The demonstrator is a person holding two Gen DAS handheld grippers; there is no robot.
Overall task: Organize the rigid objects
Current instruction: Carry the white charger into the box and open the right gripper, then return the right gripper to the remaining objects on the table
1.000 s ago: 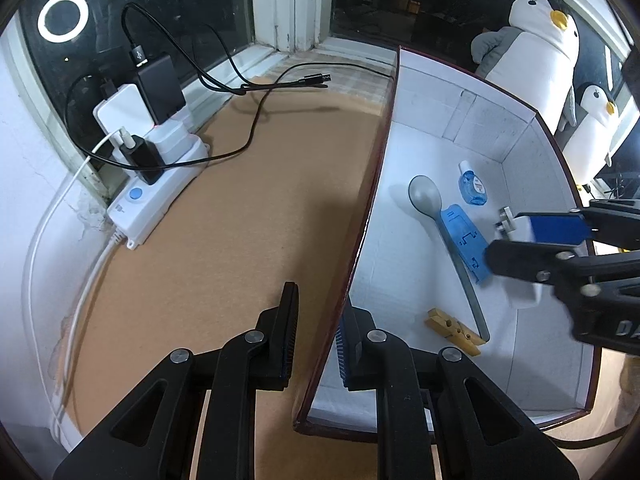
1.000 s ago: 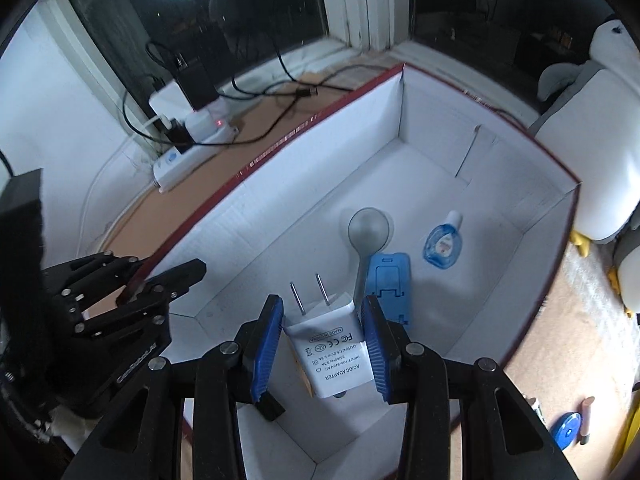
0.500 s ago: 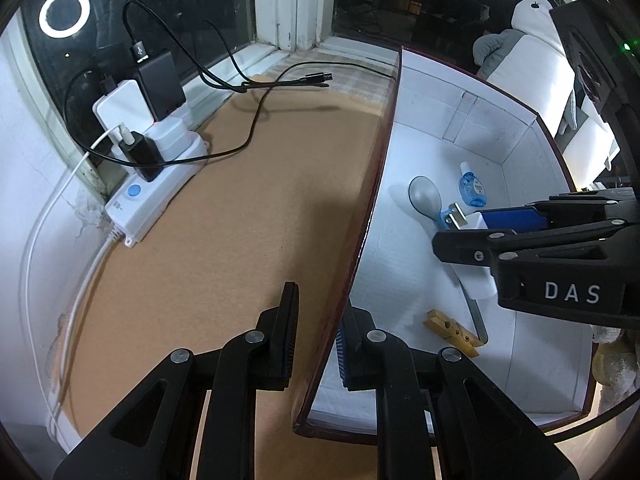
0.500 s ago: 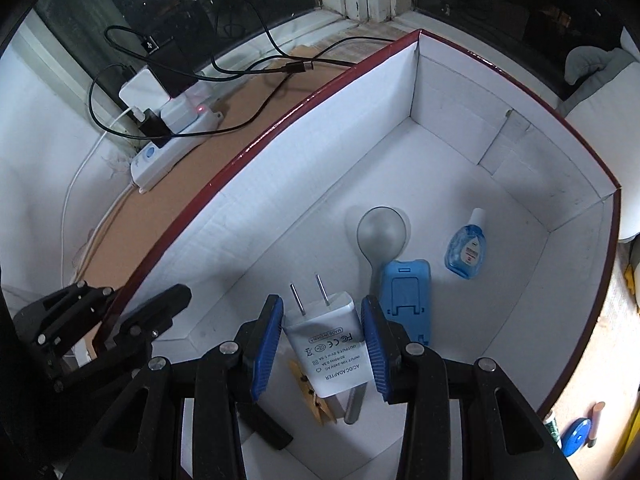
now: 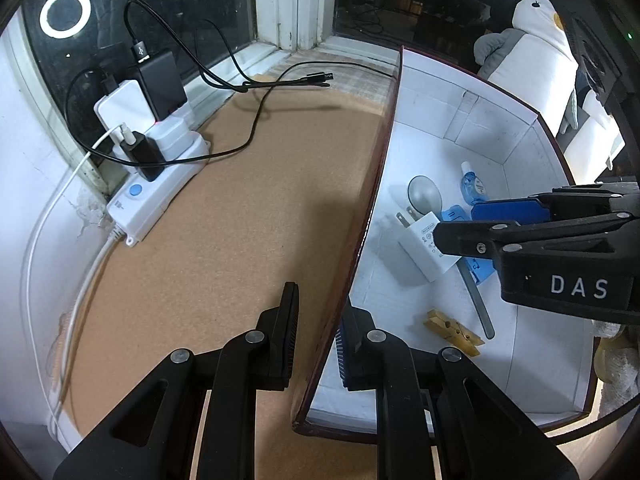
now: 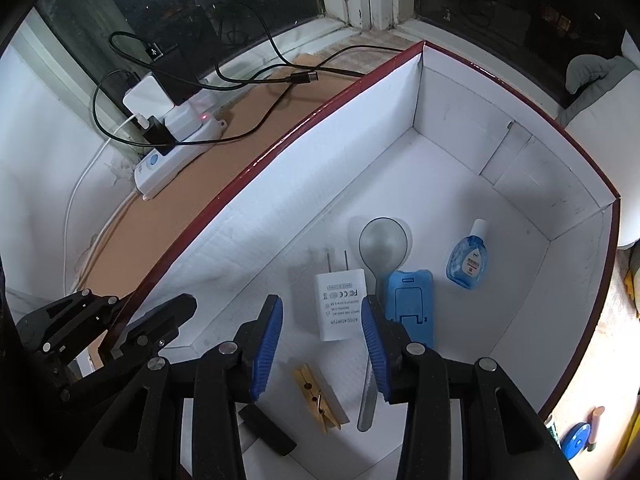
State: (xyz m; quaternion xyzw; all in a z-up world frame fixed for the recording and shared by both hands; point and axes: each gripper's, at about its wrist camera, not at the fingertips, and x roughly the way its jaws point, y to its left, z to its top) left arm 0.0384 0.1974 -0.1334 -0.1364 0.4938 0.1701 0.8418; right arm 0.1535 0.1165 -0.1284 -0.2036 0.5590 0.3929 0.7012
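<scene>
The left claw [image 5: 318, 309] is pressed nearly together, pinching the near side wall of the white cardboard box with a dark red rim [image 5: 460, 120]. The right claw [image 6: 320, 303] is spread inside the box, pointing steeply down. The white two-pronged plug adapter [image 6: 340, 305] lies between its fingertips, prongs pointing away, clear of the left pad. Just right of that claw lie a grey plastic spoon [image 6: 382, 244] and a blue plastic stand [image 6: 410, 300].

The spoon [image 6: 383, 240] handle runs hidden behind the right fingers [image 6: 376, 344]; small objects [image 6: 576, 436] outside the box are cut off at the edge.
</scene>
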